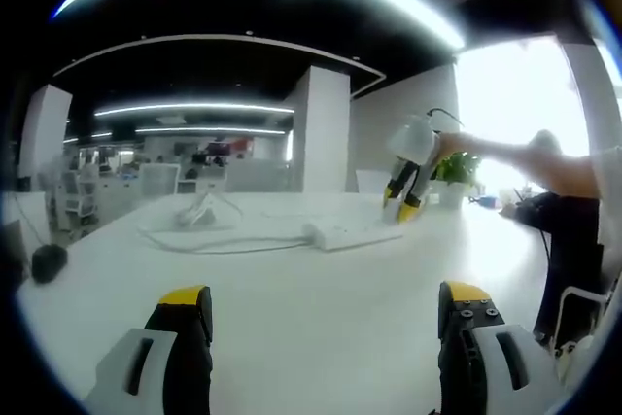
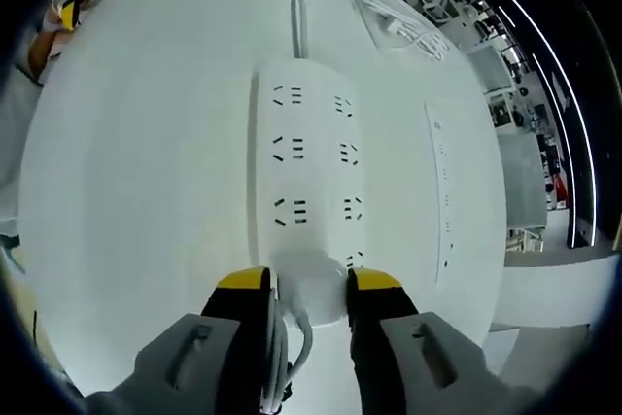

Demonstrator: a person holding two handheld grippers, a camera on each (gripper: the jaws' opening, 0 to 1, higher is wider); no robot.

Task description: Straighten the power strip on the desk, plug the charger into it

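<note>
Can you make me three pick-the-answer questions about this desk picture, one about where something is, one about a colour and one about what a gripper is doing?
1. Where is the white charger?
A. between the right gripper's fingers, at the near end of the power strip
B. on the floor
C. beside the plant

2. What colour are the tips of the left gripper?
A. red
B. yellow
C. green

3. What is the right gripper doing?
A. hanging open over bare desk
B. closed on the charger
C. closed on a cup

Answers: 1 A, the right gripper view shows the charger between the fingers over the near end of the power strip. 2 B, both tips show yellow in the left gripper view. 3 B, the fingers press on both sides of the charger.
</note>
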